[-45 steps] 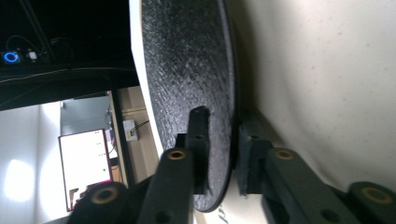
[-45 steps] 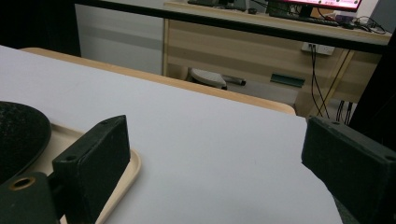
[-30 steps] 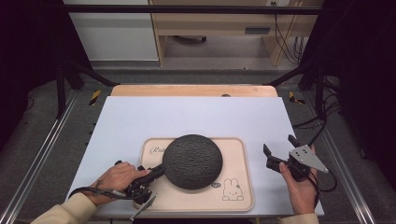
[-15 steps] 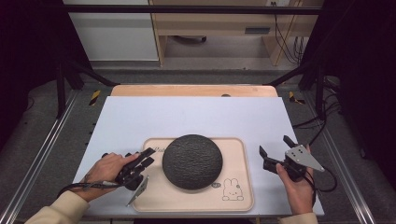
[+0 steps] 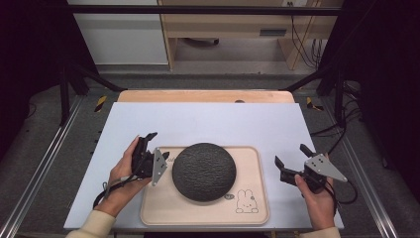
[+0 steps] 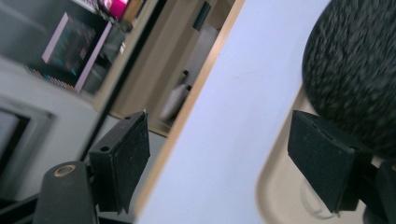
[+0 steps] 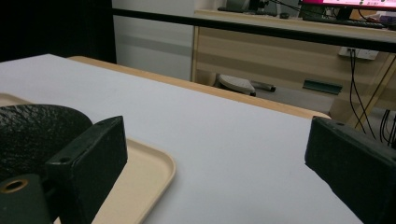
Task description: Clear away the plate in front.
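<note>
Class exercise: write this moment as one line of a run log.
left claw: open, beside tray's left edge | right claw: open, right of tray | dark domed object: on tray, untouched

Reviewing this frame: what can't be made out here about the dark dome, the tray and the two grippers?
- Dark dome: high view, its own body hides anything beneath it; left gripper view, blurred and cut by the edge.
- Tray: high view, the print under the dome's left edge is covered and too small to read.
- Left gripper: high view, its lower jaw is partly hidden by the hand.
- Right gripper: right gripper view, right jaw cut by the frame edge.
</note>
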Available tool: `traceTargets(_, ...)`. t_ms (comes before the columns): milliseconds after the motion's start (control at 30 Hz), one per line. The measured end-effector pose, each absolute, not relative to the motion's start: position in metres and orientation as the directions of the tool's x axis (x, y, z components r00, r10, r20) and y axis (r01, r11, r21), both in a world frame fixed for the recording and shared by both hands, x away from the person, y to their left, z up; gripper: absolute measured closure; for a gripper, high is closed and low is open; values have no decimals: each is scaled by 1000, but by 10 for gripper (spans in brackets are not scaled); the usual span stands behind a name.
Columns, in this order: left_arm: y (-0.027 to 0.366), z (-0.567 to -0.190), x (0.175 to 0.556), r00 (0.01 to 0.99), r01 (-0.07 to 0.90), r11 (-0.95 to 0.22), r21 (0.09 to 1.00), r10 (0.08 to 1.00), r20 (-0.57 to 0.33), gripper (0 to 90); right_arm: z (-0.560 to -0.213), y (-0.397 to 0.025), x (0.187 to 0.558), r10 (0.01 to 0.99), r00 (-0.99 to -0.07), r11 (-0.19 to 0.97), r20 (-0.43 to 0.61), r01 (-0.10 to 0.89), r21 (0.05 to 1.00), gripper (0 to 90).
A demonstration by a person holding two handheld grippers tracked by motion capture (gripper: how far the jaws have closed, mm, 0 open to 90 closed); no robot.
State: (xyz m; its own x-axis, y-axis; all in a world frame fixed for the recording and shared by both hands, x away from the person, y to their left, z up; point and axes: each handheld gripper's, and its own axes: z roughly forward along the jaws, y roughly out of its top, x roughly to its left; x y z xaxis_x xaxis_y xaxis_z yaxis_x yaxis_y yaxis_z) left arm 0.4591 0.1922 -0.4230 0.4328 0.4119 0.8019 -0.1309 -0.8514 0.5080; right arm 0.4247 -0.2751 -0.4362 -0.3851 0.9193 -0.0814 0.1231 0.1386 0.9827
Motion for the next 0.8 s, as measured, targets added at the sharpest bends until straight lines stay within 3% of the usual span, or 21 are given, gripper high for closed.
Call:
traceTargets(100,188,-419,457,457,-50,-797,601,517,724,195,-434,-278,423,923,-379,126,-72,118,985,59)
traceTargets(167,187,-413,453,463,52,-716,696,635,619,185,-432,-280,421,926,-371,110,-63,106,988,58)
traceTargets(267,188,-409,450,477,78,-677,732,670,569,164,-432,-280,422,927,-370,110,-64,103,989,57)
traceTargets(300,191,-405,447,496,77,-625,777,700,514,161,-432,-280,423,928,-367,109,-62,109,988,57)
traceTargets(467,199,-403,445,518,97,-548,831,741,428,149,-434,-278,425,927,-370,117,-65,119,986,57)
traceTargets(567,215,-402,443,553,126,-429,895,779,295,141,-435,-277,425,924,-376,120,-67,118,986,55)
traceTargets(800,242,-403,436,580,109,-319,941,790,201,93,-434,-277,425,922,-384,106,-48,130,986,48)
